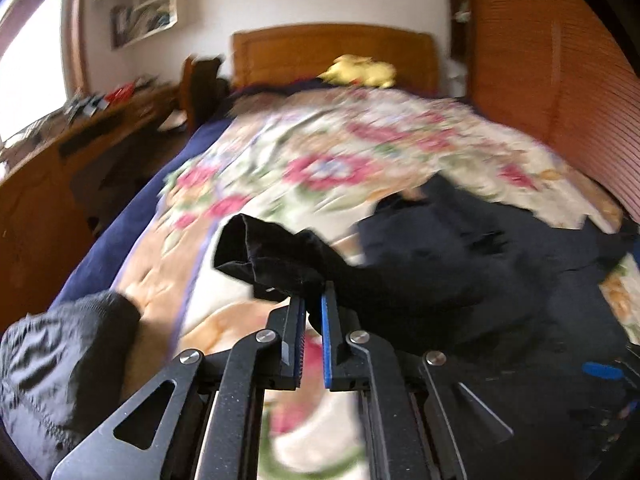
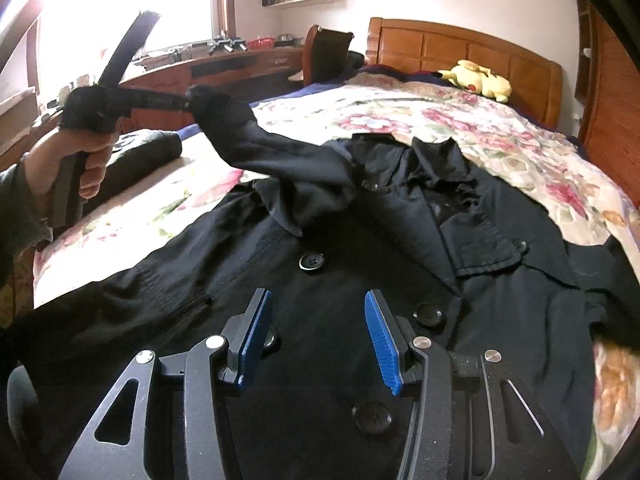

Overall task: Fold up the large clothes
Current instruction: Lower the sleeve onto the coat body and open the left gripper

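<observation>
A large black button-front coat lies face up on the flowered bedspread. My left gripper is shut on the end of the coat's sleeve and holds it lifted above the bed; it also shows in the right wrist view with the sleeve stretched up from the coat. My right gripper is open and empty, hovering just above the coat's front near its buttons.
A second dark garment lies at the bed's left edge. A yellow plush toy sits by the wooden headboard. A wooden desk stands on the left, a wooden wardrobe wall on the right.
</observation>
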`<act>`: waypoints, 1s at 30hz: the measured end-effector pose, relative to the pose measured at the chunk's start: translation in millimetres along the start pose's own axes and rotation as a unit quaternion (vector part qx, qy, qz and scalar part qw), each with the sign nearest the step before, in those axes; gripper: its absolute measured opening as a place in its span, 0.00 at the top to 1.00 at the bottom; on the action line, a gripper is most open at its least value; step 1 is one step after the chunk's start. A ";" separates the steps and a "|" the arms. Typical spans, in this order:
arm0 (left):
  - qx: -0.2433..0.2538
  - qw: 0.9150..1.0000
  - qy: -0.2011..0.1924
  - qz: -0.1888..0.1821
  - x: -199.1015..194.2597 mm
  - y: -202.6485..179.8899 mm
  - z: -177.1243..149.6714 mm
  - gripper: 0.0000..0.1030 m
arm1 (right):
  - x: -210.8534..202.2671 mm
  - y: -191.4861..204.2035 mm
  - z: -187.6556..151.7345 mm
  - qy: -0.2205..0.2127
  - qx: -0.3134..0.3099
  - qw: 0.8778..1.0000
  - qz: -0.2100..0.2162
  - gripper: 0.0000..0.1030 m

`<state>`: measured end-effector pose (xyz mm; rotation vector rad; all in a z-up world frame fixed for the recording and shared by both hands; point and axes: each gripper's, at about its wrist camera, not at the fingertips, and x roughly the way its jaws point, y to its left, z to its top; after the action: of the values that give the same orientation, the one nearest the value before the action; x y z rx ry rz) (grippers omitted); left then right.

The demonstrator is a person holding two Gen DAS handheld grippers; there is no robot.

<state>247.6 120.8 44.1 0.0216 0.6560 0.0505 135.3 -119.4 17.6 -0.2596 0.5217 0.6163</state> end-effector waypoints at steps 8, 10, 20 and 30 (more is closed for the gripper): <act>0.059 0.994 -0.052 -0.074 -53.9 -88.7 2.6 0.93 | -35.4 -21.3 -10.2 -0.027 0.018 0.999 -0.036 0.51; 0.073 0.991 -0.058 -0.091 -65.1 -106.6 -1.8 0.93 | -42.0 -28.0 -13.5 -0.030 0.026 0.998 -0.043 0.51; 0.104 0.986 -0.055 -0.121 -78.5 -144.5 -32.5 0.93 | -62.3 -48.8 -24.3 -0.040 0.053 0.995 -0.069 0.51; 0.063 0.990 -0.037 -0.123 -78.2 -133.8 -91.8 0.93 | -65.2 -48.1 -27.4 -0.040 0.060 0.994 -0.077 0.51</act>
<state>135.1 -16.6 14.2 0.0632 0.5837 -0.2285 108.9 -199.2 33.3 -0.1587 0.4551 0.4418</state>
